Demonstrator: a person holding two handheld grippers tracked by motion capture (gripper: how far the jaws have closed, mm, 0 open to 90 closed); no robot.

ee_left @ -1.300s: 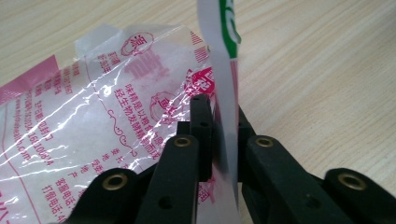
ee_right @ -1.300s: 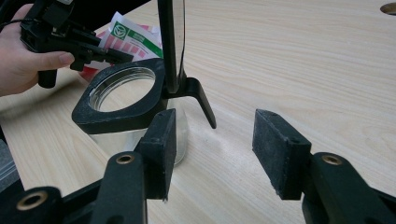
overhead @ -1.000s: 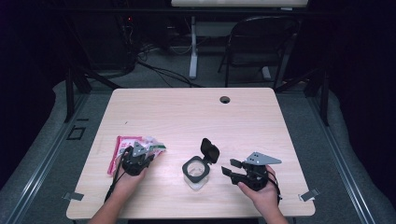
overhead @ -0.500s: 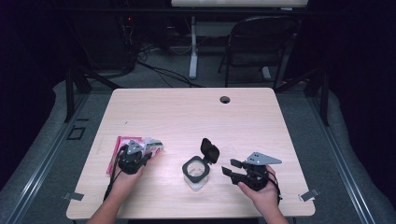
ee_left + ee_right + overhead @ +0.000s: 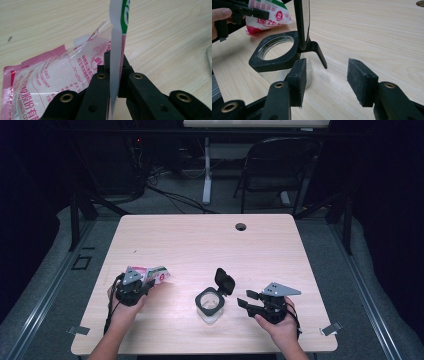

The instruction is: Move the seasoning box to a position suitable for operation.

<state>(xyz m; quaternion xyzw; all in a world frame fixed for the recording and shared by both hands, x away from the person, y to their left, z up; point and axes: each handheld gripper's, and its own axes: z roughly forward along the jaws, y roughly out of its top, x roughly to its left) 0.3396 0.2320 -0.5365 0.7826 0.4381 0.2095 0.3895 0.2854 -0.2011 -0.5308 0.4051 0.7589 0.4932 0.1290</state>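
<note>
The left gripper (image 5: 113, 85) clamps the edge of a pink-and-white printed plastic pouch (image 5: 50, 75), raised off the pale wooden table (image 5: 210, 245). The right gripper (image 5: 325, 80) stands wide and empty beside a clear square jar with black hinged lid (image 5: 210, 302), whose open mouth the right gripper view reveals.

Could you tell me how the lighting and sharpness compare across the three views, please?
High view: the table is evenly lit while the room around it is nearly black, and the picture is soft. Left gripper view: the pink packet is sharp, with glare on its clear film; the edge clamped in the left gripper is whitish and slightly blurred. Right gripper view: the jar is crisp, with soft shadows on the wood.
</note>
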